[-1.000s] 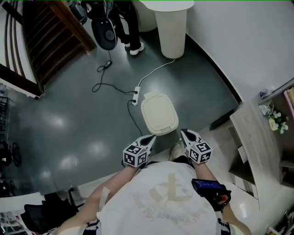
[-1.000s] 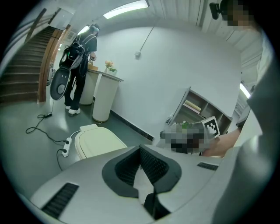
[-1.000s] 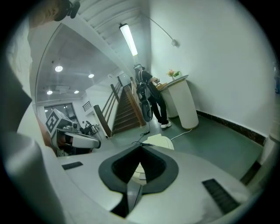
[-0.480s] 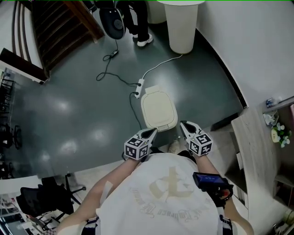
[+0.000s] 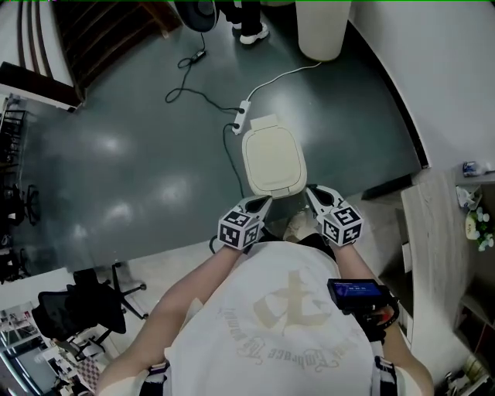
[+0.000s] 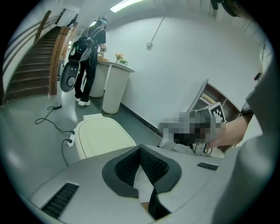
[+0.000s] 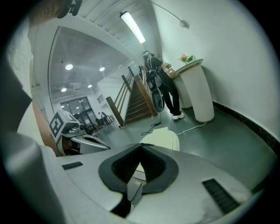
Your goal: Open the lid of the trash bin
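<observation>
The trash bin (image 5: 272, 160) stands on the dark floor just ahead of me, and its cream lid (image 6: 103, 138) lies flat and shut. My left gripper (image 5: 261, 204) hovers at the bin's near left corner, jaws shut with nothing between them. At the near right corner, my right gripper (image 5: 311, 193) is likewise shut and holds nothing. Neither touches the lid. In the right gripper view the lid (image 7: 162, 139) shows just past the closed jaw tips (image 7: 141, 146), with the left gripper (image 7: 72, 129) off to the left.
A power strip (image 5: 241, 116) and its cables lie on the floor behind the bin. A tall white pedestal (image 5: 321, 27) and a standing person (image 5: 251, 19) are further back. A wooden shelf unit (image 5: 437, 232) stands at right, stairs at top left, an office chair (image 5: 85, 302) at lower left.
The view has shifted so the bin sits lower and nearer in the frame. Both grippers have closed in on the bin's near edge and stay shut.
</observation>
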A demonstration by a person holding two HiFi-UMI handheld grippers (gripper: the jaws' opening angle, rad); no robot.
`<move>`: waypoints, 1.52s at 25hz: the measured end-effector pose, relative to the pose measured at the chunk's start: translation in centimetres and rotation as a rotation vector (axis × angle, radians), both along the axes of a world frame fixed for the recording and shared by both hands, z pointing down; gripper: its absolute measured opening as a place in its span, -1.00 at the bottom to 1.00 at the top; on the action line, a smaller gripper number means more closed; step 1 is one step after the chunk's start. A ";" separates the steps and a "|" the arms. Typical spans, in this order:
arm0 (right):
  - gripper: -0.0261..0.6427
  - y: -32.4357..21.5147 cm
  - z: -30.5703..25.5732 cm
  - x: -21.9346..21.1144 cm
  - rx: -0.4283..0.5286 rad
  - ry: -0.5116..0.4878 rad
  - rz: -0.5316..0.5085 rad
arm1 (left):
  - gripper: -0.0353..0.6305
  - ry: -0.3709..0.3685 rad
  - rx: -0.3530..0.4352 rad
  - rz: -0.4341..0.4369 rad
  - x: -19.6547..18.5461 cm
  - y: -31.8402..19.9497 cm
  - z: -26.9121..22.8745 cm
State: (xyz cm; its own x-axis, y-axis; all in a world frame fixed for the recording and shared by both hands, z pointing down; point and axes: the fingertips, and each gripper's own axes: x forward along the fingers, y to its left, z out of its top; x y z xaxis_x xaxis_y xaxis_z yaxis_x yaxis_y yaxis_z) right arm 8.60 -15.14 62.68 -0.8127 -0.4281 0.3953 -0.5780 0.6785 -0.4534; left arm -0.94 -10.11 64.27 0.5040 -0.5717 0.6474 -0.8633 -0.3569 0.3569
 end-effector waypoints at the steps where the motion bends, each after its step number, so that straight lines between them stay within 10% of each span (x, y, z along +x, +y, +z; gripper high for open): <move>1: -0.90 0.0 0.3 -0.1 -0.006 0.003 -0.006 | -0.85 -0.002 -0.007 0.005 0.2 0.0 0.4; 38: -0.90 0.2 5.7 0.9 -0.123 0.053 -0.010 | -0.85 -0.267 -0.286 0.034 0.7 -1.1 14.3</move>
